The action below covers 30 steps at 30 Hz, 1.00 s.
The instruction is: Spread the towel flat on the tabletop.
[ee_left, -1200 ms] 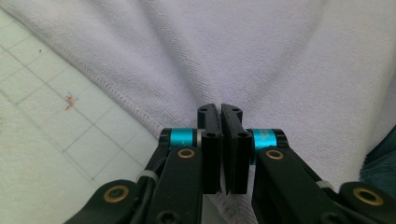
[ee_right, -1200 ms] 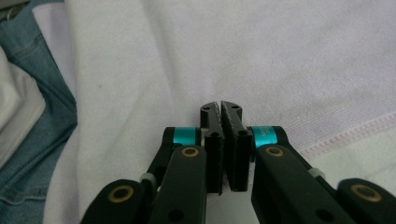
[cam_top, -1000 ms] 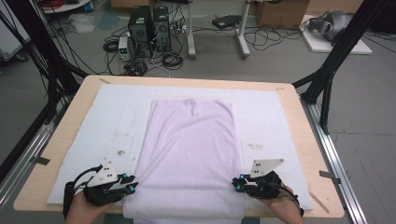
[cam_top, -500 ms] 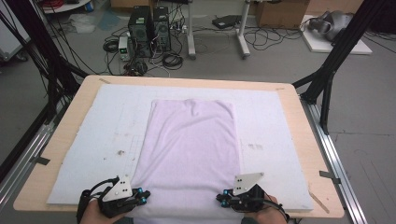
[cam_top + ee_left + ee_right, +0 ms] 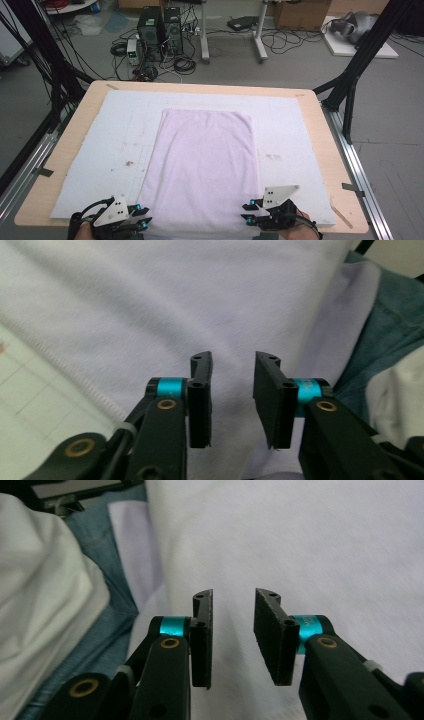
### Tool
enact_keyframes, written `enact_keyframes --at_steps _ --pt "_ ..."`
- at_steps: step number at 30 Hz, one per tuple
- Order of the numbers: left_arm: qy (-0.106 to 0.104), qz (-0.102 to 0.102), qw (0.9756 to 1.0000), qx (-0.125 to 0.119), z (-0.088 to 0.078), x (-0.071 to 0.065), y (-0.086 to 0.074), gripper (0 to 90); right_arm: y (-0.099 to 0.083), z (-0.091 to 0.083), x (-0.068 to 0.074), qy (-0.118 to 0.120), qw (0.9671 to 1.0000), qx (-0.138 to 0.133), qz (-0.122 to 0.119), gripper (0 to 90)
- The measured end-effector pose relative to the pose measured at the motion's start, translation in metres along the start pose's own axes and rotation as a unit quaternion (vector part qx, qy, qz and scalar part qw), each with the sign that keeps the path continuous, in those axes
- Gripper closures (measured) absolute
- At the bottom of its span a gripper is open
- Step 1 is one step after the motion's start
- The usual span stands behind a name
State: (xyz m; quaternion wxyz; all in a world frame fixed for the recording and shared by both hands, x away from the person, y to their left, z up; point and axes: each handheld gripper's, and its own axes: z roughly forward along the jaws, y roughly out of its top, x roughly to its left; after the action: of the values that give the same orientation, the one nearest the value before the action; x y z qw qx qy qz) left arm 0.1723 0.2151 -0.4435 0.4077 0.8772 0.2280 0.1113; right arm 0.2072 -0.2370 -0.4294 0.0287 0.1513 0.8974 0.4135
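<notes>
Wooden table (image 5: 330, 150), white mat (image 5: 100, 150), lavender cloth (image 5: 205, 160); both grippers' fingers spread, just opened, empty.

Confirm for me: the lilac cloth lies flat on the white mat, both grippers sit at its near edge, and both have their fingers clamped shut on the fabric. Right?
Not quite. The lilac cloth does lie flat on the white mat with the left gripper and right gripper at its near edge, but neither is clamped: both gripper views show a clear gap between the fingers, which have just been opening, with nothing pinched.
</notes>
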Motion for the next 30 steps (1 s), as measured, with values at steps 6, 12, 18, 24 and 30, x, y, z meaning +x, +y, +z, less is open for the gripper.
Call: enact_keyframes --at_steps 6,12,18,24,30 --pt "0.016 0.005 0.9998 -0.008 0.002 -0.004 -0.004 86.5 -0.009 0.010 -0.003 -0.012 0.9996 0.026 0.001 65.2" --pt "0.018 -0.003 0.9998 -0.011 -0.001 -0.008 -0.007 88.0 -0.006 0.006 -0.008 -0.015 0.9997 0.018 0.008 61.3" --pt "0.022 -0.028 0.9986 -0.040 -0.010 0.001 0.002 74.7 0.007 0.000 -0.022 -0.016 0.9994 -0.008 0.030 50.9" --pt "0.036 -0.032 0.9976 -0.050 -0.013 0.023 0.029 63.0 0.027 -0.005 -0.042 -0.032 0.9977 -0.030 0.051 39.1" --pt "0.034 -0.039 0.9971 -0.055 -0.009 0.046 0.046 53.6 0.038 -0.007 -0.063 -0.056 0.9952 -0.046 0.066 30.3"
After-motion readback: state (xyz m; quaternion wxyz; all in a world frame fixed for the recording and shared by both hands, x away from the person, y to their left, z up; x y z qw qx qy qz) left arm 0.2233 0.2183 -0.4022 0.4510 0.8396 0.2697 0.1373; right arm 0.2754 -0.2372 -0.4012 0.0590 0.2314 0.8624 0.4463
